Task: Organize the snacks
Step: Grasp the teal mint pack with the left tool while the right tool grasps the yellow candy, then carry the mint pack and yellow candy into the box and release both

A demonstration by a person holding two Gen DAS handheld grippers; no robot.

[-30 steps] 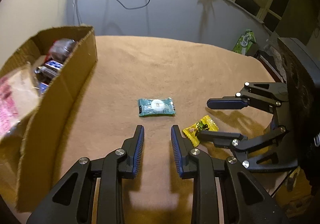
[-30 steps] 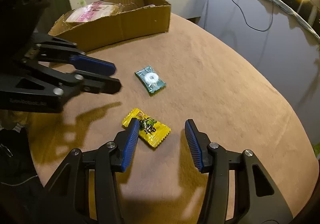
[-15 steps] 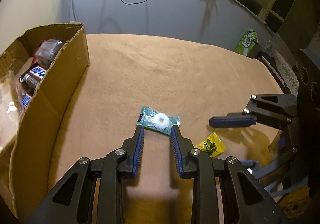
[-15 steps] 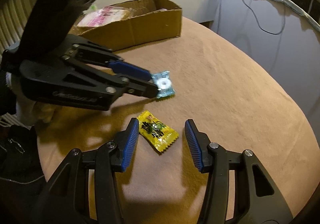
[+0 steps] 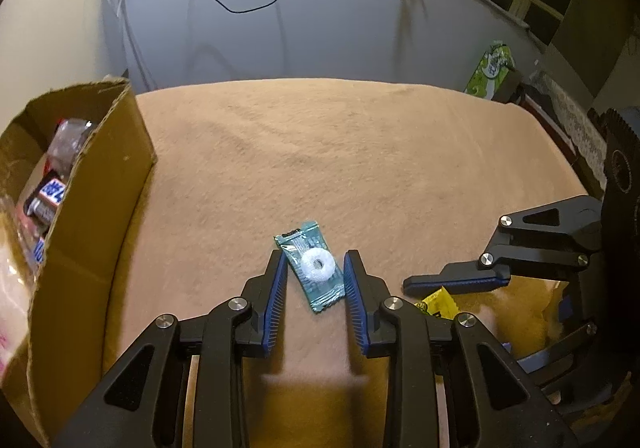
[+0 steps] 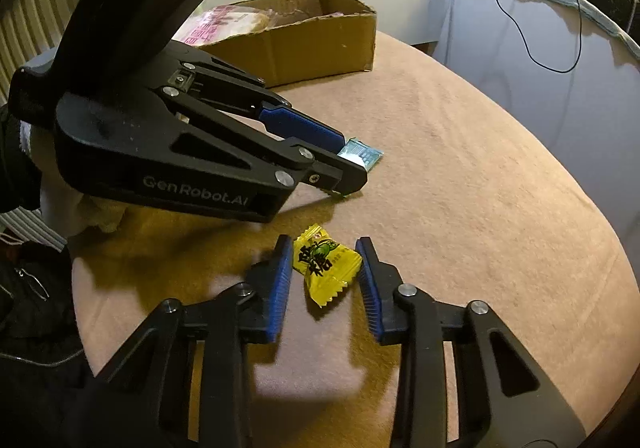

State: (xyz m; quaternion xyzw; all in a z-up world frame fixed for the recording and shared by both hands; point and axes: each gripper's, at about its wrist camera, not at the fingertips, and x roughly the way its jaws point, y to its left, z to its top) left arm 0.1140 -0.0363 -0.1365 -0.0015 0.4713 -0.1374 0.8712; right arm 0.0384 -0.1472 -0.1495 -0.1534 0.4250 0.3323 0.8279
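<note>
On tan tablecloth (image 5: 360, 152): teal mint packet (image 5: 314, 268), lying flat between fingers of left gripper (image 5: 314, 280), formerly just ahead of tips, now straddled; spread apart, not yet pinching. Yellow candy (image 6: 324, 268), flat between fingers of right gripper (image 6: 324, 272), gap narrower than half a second ago, wrapper edges near both pads, not clamped. At left edge: cardboard box (image 5: 100, 184) holding chocolate bars (image 5: 50, 196), unchanged.
</note>
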